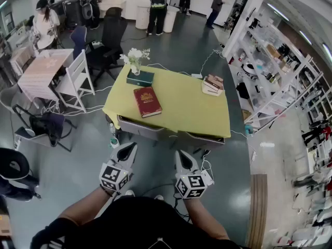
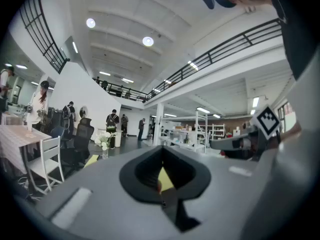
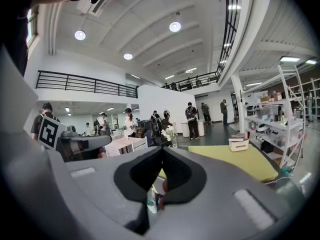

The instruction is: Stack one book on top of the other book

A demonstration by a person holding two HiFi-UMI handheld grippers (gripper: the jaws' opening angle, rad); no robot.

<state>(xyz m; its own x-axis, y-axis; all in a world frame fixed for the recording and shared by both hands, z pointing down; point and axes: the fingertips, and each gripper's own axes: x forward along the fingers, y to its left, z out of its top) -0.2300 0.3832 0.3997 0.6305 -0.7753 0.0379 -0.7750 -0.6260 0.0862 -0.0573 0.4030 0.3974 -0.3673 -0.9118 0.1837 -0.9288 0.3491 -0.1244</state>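
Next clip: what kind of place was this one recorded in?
Probably an open-plan lab or workshop hall, not a home: white shelving racks full of equipment along one side, black office chairs at desks, and a railed mezzanine overhead.

Left gripper (image 2: 161, 154), jaws together, faces yellow table (image 2: 165, 179).

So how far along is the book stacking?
Nothing done: the red book and teal book lie apart on the yellow table. Nothing in hand: left gripper and right gripper are shut, empty, short of the table. Left: the whole pick and stack.
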